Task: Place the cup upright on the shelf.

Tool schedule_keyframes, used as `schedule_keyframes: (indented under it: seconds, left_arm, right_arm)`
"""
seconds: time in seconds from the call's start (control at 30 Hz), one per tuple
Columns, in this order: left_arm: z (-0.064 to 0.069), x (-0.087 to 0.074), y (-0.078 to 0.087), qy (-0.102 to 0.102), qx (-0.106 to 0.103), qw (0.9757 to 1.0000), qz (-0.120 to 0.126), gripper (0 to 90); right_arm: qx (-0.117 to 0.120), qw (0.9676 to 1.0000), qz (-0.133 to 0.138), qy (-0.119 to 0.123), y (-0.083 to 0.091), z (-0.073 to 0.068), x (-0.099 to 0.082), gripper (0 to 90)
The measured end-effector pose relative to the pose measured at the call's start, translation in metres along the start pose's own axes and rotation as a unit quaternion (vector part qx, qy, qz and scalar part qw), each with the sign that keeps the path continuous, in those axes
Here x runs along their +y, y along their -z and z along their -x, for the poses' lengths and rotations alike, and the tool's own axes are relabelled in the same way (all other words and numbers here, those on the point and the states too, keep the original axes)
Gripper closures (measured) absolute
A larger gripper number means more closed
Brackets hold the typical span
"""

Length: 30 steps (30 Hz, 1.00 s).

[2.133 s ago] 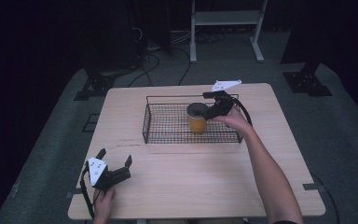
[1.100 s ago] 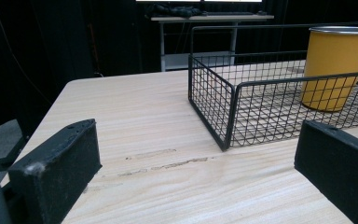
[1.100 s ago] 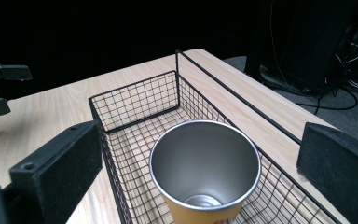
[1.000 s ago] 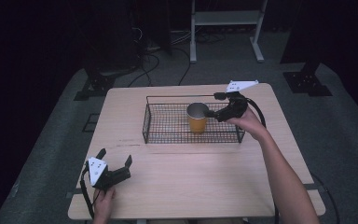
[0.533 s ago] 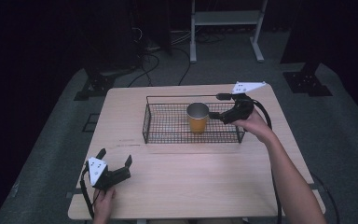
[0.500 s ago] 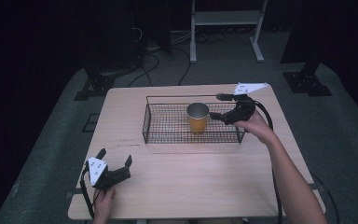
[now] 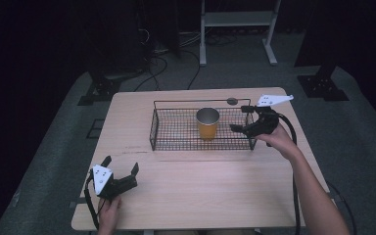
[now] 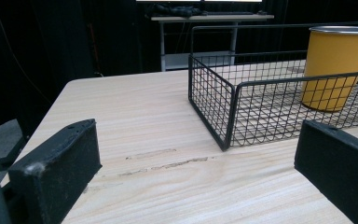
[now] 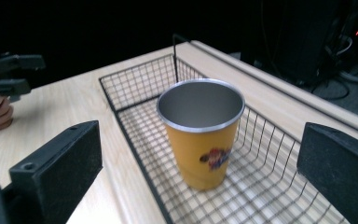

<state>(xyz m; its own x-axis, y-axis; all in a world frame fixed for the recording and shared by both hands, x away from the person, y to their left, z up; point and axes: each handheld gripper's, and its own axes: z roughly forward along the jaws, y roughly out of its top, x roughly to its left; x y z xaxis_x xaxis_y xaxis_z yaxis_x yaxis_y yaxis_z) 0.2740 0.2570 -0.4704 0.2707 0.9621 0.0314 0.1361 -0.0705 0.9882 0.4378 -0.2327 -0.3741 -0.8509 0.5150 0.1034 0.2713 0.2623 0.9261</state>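
jaws wide, right gripper [image 7: 241,118] beside basket [image 7: 176,142] edge, cup [image 7: 207,123] apart

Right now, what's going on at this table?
A person holds a two-jaw gripper in each hand. The right gripper hangs open at the right end of a black wire basket, apart from the yellow metal cup standing upright inside it. The left gripper rests open near the table's front left corner, holding nothing.
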Motion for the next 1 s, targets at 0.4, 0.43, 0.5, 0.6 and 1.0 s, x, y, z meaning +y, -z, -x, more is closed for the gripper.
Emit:
schedule_keyframes:
  seconds: [0.4,0.43,0.5,0.6,1.0]
  left_arm:
    - [0.000,0.000,0.000,0.002,0.000,1.0000,0.000,0.0]
    - [0.000,0.000,0.000,0.001,0.000,1.0000,0.000,0.0]
    - [0.000,0.000,0.000,0.001,0.000,1.0000,0.000,0.0]
    - [0.000,0.000,0.000,0.001,0.000,1.0000,0.000,0.0]
    - [0.000,0.000,0.000,0.000,0.000,1.0000,-0.001,0.0]
  right_arm:
    - [-0.009,0.9998,0.015,-0.005,0.023,-0.004,-0.017,0.0]
    - [-0.006,0.9999,0.011,-0.007,0.026,-0.004,-0.020,0.0]
    - [-0.005,0.9999,0.011,-0.008,0.027,-0.005,-0.021,0.0]
    - [-0.009,0.9998,0.017,-0.008,0.032,-0.008,-0.028,0.0]
    - [-0.017,0.9996,0.015,-0.014,0.043,-0.013,-0.049,0.0]
